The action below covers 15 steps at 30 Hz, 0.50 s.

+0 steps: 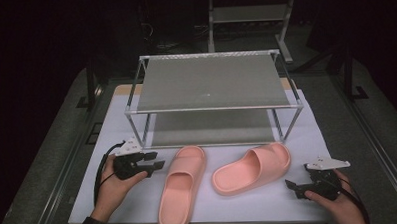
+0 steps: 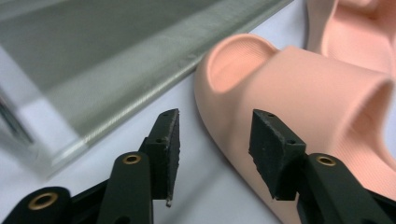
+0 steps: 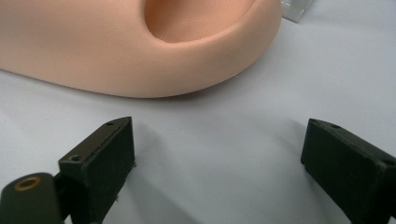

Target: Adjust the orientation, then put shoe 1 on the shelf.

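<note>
Two pink slippers are lying on the white table top [image 1: 114, 205], each just ahead of one gripper, and neither is being held. Nearest the person, the left gripper [image 1: 157, 160] is pointing toward the left slipper [image 1: 181, 190], with its jaws standing partly spread and nothing between them; in the left gripper view, the toe band of that slipper [image 2: 299, 88] is sitting just beyond and slightly to the far side of the jaw tips, not touching them. This slipper's long axis is running roughly from the person outward, so it is lying crosswise to the line of the left gripper, which is facing its side at strap level. The right gripper [image 1: 296, 187] is resting with its jaws spread wide and empty, aimed at the right slipper [image 1: 252, 167], whose rounded end [image 3: 140, 46] is lying ahead of the jaws and apart from them. That slipper's long axis is slanting away from the right gripper toward the rack. Judged from this, the left gripper is the nearer to its slipper and is likelier to close first, probably across the band or the side wall. Farther off, beyond both slippers, the two-level metal rack [image 1: 210, 81] is standing with both shelves bare.
</note>
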{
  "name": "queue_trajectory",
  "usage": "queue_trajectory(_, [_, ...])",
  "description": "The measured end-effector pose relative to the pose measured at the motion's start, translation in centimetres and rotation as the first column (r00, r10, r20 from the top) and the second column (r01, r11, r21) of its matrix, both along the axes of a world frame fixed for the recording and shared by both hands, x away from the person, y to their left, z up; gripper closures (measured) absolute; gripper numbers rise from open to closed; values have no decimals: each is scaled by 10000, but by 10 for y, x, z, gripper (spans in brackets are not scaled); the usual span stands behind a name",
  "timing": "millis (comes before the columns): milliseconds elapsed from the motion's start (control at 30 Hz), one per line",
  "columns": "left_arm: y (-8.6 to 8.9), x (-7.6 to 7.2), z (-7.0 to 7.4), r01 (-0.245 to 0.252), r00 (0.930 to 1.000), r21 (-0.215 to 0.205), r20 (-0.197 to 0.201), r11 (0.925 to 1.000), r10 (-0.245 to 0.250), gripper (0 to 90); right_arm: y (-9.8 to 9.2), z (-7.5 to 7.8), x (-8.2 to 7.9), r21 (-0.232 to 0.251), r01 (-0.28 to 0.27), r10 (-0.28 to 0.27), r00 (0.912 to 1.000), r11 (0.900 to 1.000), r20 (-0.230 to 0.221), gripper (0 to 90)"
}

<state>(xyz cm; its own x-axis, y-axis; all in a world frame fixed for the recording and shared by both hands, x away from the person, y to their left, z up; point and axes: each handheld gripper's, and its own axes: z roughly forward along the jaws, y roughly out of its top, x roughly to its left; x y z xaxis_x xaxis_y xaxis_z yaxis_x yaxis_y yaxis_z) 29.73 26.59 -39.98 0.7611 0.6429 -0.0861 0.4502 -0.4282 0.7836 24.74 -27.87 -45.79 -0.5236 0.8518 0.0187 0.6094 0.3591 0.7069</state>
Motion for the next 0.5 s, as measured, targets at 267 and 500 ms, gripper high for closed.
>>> queue_trajectory(267, [11,-24,-4,-33,9999,-78,-133,10000,31,458,0,0,0,-24,-10,10,10000,10000,15,90])
queue_trajectory(500, [12,-41,-12,258,9994,-199,-236,9995,-263,442,0,0,0,-8,-7,7,10000,10000,-12,90])
